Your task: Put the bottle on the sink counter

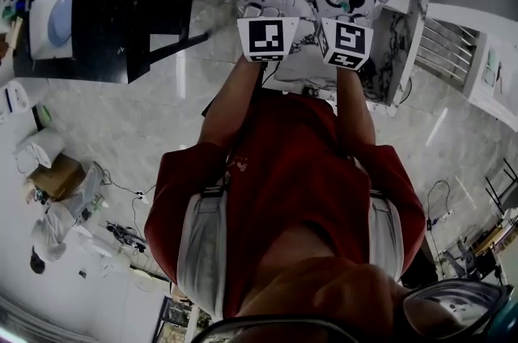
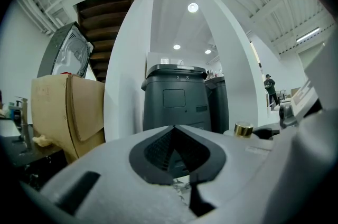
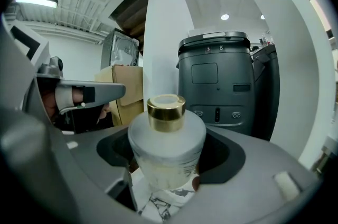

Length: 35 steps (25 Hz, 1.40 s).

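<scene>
Right gripper [image 3: 168, 164] tight around the upright, gold-capped bottle [image 3: 166, 136].

I see the bottle [image 3: 167, 151] as cloudy, matt white glass with a shiny gold metal cap [image 3: 166, 111]. My left tool [image 2: 177, 151] looks like smooth, dull grey plastic with dark ribbed pads [image 2: 156, 151]. The table [image 3: 158, 211] is smooth marble-look stone.

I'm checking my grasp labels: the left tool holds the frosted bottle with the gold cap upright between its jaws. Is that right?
Wrong tool: the right tool holds the frosted bottle with the gold cap upright between its jaws, as the right gripper view shows.
</scene>
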### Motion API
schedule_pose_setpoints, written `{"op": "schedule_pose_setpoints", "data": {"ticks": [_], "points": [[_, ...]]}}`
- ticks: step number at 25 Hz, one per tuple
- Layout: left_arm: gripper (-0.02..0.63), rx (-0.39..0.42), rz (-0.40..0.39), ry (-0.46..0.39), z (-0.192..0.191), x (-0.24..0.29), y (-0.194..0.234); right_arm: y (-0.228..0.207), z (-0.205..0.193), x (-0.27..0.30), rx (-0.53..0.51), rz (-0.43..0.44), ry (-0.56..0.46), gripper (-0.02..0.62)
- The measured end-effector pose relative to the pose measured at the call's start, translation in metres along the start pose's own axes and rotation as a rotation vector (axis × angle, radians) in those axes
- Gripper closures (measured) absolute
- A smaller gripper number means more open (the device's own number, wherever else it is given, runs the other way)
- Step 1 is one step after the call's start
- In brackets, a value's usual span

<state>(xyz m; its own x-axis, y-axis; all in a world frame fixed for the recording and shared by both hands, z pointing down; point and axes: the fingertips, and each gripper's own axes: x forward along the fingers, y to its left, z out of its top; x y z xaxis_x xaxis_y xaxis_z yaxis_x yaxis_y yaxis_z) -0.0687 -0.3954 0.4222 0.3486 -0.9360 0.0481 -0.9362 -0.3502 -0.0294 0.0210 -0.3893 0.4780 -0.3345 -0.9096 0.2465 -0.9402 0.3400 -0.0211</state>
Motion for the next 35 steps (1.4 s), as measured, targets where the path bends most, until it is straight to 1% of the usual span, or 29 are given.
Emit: {"op": "schedule_pose_setpoints", "data": {"ticks": [8, 15, 21, 26, 32, 35], "points": [[0.603, -0.017, -0.014, 0.030, -0.018, 0.011, 0.004, -0.006, -0.027, 0.021, 0.006, -0.019, 0.045, 0.258], [0.603, -0.008, -0.045, 0.050, -0.033, 0.019, 0.004, -0.008, -0.054, 0.041, -0.014, -0.027, 0.083, 0.258], [0.603, -0.021, -0.050, 0.070, -0.049, 0.025, 0.005, -0.015, -0.075, 0.057, 0.011, -0.050, 0.107, 0.258], [0.603, -0.030, -0.047, 0.025, -0.051, 0.028, 0.010, -0.016, -0.092, 0.067, 0.017, -0.076, 0.125, 0.258], [0.603, -0.029, -0.062, 0.070, -0.065, 0.029, 0.010, -0.020, -0.108, 0.080, 0.023, -0.092, 0.145, 0.258], [0.603, -0.014, -0.070, 0.075, -0.070, 0.032, 0.011, -0.024, -0.115, 0.085, 0.025, -0.105, 0.155, 0.258]]}}
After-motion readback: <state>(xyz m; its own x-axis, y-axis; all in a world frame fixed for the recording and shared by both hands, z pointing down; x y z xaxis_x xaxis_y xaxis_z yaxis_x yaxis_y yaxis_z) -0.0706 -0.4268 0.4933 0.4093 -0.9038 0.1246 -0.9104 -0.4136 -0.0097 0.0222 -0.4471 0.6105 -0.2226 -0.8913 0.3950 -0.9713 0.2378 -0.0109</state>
